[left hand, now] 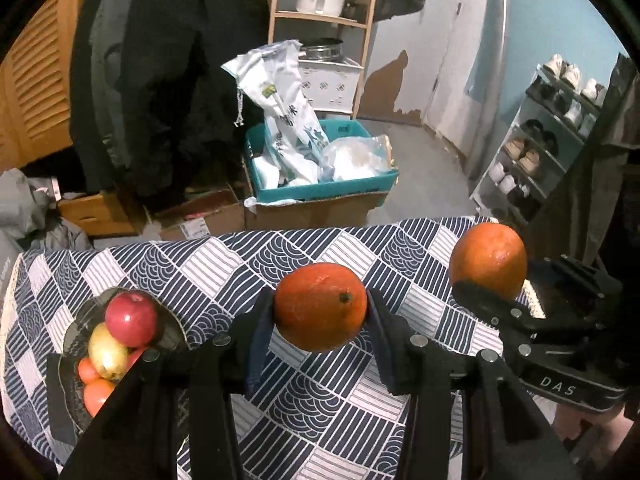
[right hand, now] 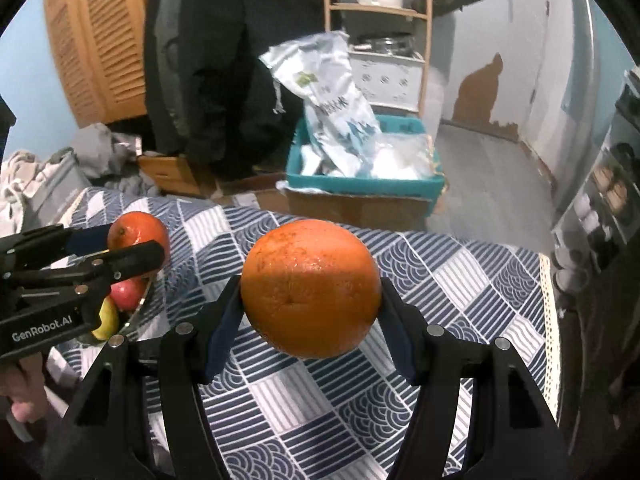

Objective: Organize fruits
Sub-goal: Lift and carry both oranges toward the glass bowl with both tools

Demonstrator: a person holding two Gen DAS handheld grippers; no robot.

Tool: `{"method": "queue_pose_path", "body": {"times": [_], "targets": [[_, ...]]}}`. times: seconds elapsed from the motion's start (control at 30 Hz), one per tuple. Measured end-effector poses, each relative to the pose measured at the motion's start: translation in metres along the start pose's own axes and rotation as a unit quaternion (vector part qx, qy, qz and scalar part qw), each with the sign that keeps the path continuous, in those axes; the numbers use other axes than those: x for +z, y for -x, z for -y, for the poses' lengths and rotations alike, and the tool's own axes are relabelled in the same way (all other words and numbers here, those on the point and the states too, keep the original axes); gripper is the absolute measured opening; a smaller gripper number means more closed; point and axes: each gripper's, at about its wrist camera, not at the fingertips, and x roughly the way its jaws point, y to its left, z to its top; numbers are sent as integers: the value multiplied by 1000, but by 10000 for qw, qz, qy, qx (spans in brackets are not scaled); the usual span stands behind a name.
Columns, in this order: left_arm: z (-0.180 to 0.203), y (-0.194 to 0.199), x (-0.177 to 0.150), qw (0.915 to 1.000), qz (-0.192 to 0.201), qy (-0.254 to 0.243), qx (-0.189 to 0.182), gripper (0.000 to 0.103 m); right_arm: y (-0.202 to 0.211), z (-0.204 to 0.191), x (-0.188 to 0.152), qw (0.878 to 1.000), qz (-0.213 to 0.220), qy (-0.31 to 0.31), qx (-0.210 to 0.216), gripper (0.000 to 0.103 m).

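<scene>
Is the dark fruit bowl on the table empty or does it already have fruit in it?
Not empty. The dark bowl holds a red apple, a yellow fruit and small orange fruits.

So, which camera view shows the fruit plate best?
The left wrist view: the plate shows its rim, red apple and yellow fruit. In the right wrist view the left gripper hides most of it.

left orange: dimpled rind, slight sheen. right orange: pitted, glossy highlights. tablecloth: matt printed cloth. apple: smooth, waxy. plate: dark, glossy. gripper fingers: matt black plastic, metal pins.
</scene>
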Motion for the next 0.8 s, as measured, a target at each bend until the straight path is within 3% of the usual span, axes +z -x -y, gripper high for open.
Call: {"method": "queue_pose_path", "body": {"times": [0.37, 0.8], "targets": [[-24, 30, -9, 9999, 151, 63, 34, 46, 10, -39, 7, 9987, 133, 343, 364, 65], [-84, 46, -30, 9981, 135, 325, 512, 46, -9, -86, 11, 9952, -28, 560, 806, 65]]}}
